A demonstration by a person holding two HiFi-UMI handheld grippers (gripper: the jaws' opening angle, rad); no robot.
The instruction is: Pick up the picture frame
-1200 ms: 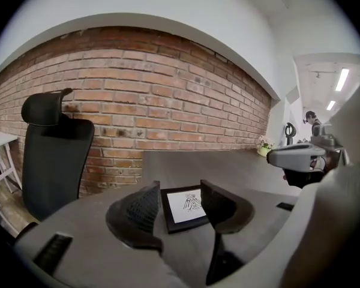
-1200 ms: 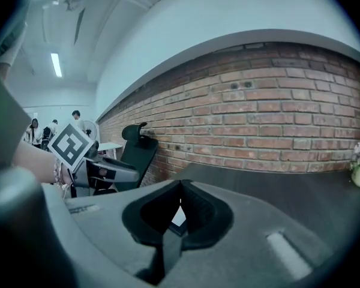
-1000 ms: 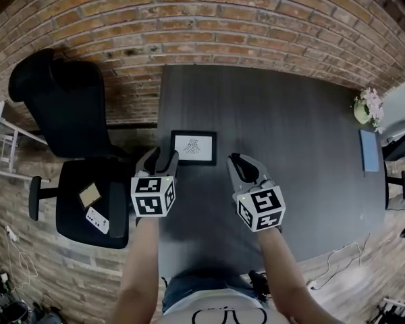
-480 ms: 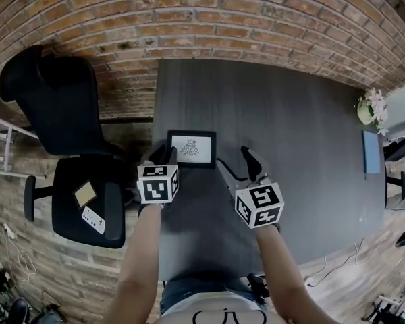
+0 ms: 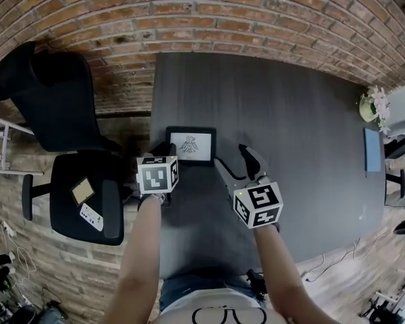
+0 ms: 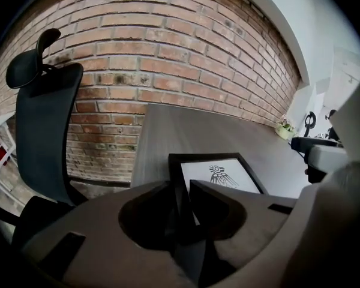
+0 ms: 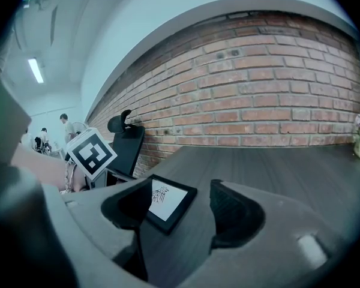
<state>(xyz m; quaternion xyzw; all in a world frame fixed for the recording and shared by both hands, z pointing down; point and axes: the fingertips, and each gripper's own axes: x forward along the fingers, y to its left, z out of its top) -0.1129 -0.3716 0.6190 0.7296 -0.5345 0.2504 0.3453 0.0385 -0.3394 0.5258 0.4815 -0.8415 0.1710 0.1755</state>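
Two grippers meet a frame [image 5: 190, 144] lying flat by the table's [image 5: 290, 133] left edge. The left gripper [image 5: 163, 150] has just been closing and pinches the frame's left rail. The right gripper [image 5: 235, 164] has just spread wide, empty. Grasping is under way; next comes a level lift.

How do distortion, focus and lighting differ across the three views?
Head view: the red brick wall bows into an arc; corners black. Left gripper view: the black picture frame is sharp at its far edge, soft and shadowed nearest the lens. Right gripper view: cool bluish cast; the ceiling strip light glares.
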